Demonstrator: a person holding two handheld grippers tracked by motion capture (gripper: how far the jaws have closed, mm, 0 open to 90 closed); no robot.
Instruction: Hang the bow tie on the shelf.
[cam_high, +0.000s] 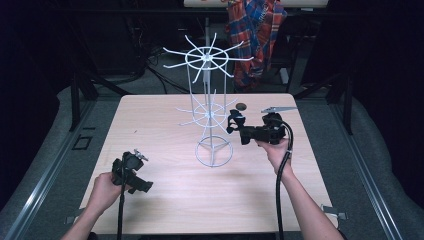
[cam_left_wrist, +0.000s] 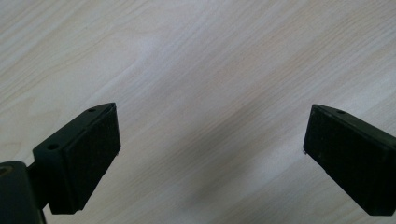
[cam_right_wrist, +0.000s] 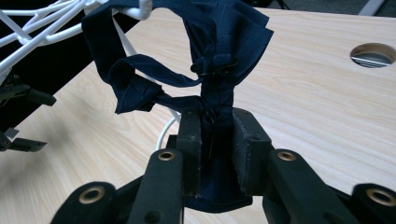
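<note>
Nearly hung: dark blue cloth strip (cam_right_wrist: 212, 70) pinched in right tongs (cam_right_wrist: 215, 140), looped over white wire rack (cam_high: 207, 107) arm, release pending; left tongs (cam_left_wrist: 210, 154) spread, idle over desk (cam_left_wrist: 196, 56).

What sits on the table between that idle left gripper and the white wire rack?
Nothing: in the high view, bare wooden table separates the left gripper from the white wire rack.

A pale wood-grain table (cam_high: 165, 200) with a round cable hole (cam_high: 241, 106) near its far edge carried a white wire rack (cam_high: 210, 112), whose ring base (cam_high: 214, 152) stood directly on the tabletop.
</note>
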